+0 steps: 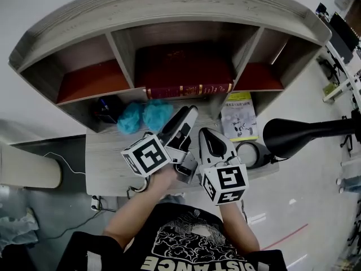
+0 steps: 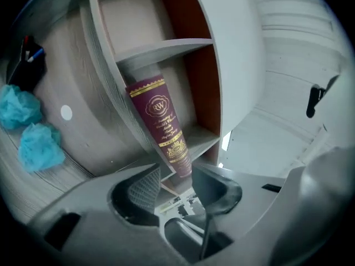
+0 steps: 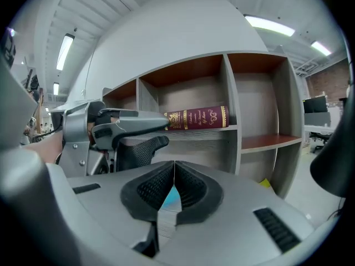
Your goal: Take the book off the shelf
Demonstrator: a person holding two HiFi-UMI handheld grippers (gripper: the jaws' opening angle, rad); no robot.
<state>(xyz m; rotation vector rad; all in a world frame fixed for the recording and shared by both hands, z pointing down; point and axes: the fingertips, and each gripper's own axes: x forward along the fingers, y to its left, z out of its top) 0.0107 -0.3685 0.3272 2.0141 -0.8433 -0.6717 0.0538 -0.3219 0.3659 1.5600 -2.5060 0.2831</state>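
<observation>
The shelf (image 1: pixel 169 4) stands along the tabletop's (image 1: pixel 110 162) far edge. The book (image 1: pixel 189 90) lies flat on the board of its middle compartment, spine towards the near edge and close to the right divider.

The left gripper (image 1: pixel 189 114) reaches in towards the left end of the spine. Its fingers (image 2: pixel 141 186) are released and stand apart, and the left gripper view shows the end of the spine in the gap between them. Seen from the right gripper view, the upper finger is level with the book's end at the board's front edge, and the lower finger is under the board. Whether the upper finger touches the book I cannot tell.

The right gripper (image 1: pixel 205 133) hangs just beside the left one, over the middle of the tabletop and short of the shelf. Its fingers (image 3: pixel 155 190) are clenched, pad against pad, with nothing between them.

Two blue wads (image 1: pixel 144 117) lie under the shelf towards the far left corner, with a black holder (image 1: pixel 107 107) just left of them. A booklet (image 1: pixel 238 116) lies near the far right corner.
</observation>
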